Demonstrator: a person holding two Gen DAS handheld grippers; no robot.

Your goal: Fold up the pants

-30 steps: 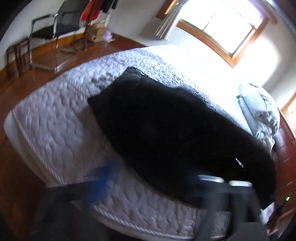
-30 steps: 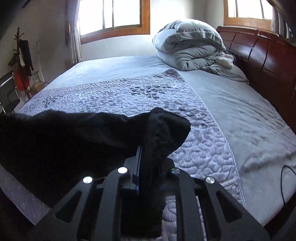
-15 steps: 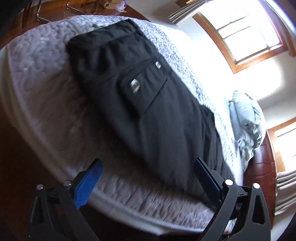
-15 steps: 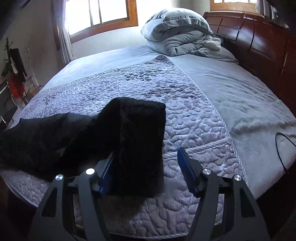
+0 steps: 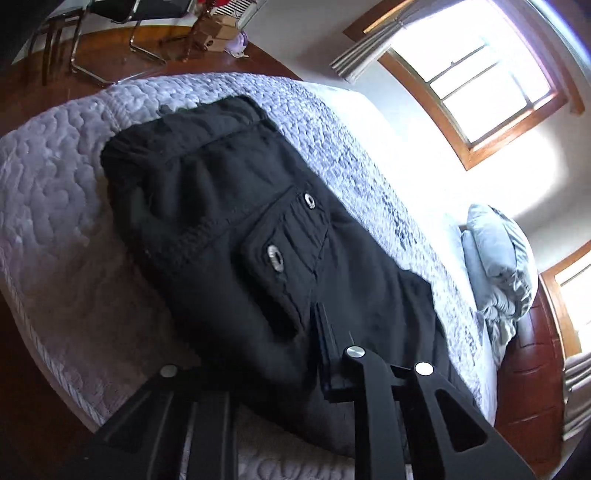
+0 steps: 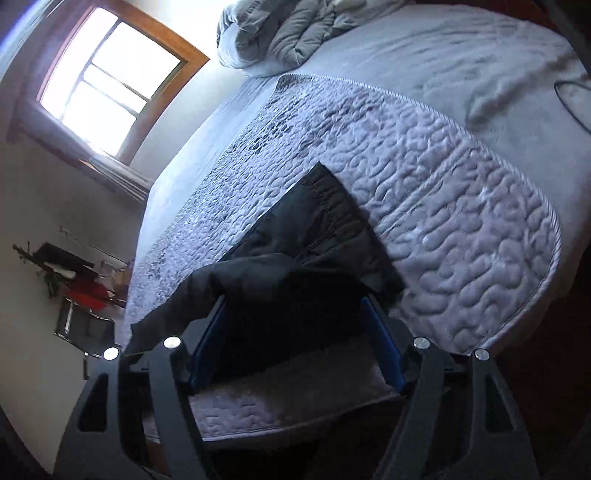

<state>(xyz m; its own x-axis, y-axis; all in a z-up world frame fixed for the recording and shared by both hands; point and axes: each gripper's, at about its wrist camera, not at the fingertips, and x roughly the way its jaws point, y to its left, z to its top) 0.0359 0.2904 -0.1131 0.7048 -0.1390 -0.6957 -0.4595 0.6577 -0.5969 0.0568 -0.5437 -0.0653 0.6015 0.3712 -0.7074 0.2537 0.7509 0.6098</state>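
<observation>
Our left gripper (image 5: 314,350) is closing on the near edge of the black pants (image 5: 236,236): its jaws stand close together with a fold of the dark cloth pinched between them, beside the cargo pocket (image 5: 284,258) with its two metal snaps. Our right gripper (image 6: 295,332) is opening; its blue pads (image 6: 382,347) stand well apart on either side of the pant leg's end, and we see no pad pressing on the cloth, which lies slack between them.

We see the pants spread along the near edge of the bed, on the quilted lavender bedspread (image 6: 443,192), the waist end toward the foot of the bed in the left wrist view. A bundled grey duvet (image 6: 288,33) sits at the head of the bed, well apart from the pants. Sunlit windows (image 5: 487,74) stand behind the bed.
</observation>
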